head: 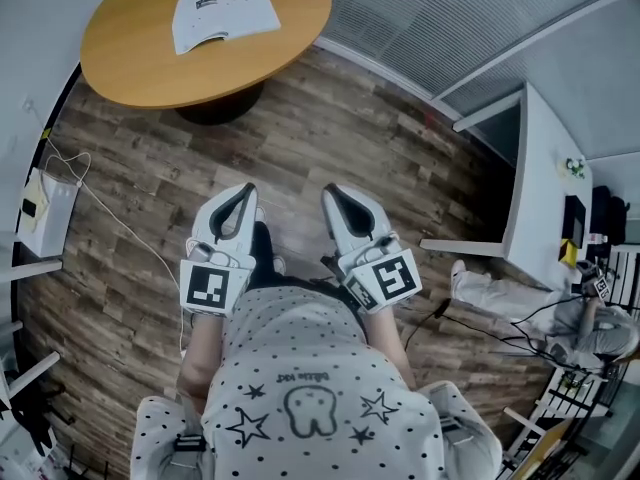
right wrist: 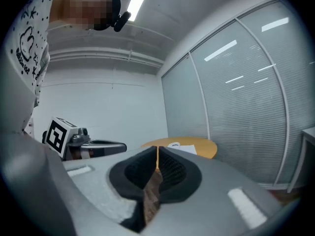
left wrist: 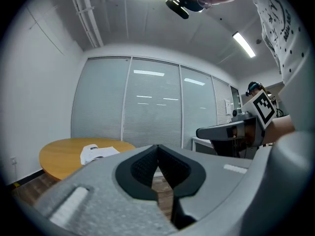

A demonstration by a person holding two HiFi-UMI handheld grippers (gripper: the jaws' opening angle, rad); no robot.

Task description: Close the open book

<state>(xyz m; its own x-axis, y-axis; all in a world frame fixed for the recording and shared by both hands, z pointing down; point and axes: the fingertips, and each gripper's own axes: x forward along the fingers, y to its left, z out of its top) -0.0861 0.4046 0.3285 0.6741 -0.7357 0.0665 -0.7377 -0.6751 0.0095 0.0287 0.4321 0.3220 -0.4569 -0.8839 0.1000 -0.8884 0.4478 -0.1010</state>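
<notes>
The wood-plank floor (head: 330, 128) is spreading wide below. The round wooden desk (head: 130, 58) is standing at the far side, and the open book (head: 224, 16) is lying on it, pages up, well apart from both claws. The left claw (head: 243, 192) and right claw (head: 335, 194) are hovering side by side over the floor, each pinched closed on nothing.

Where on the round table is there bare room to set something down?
The table is bare left of the open book, out to the rim, and along the near edge below the book. Right of the book it is tight: only a narrow strip remains.
</notes>
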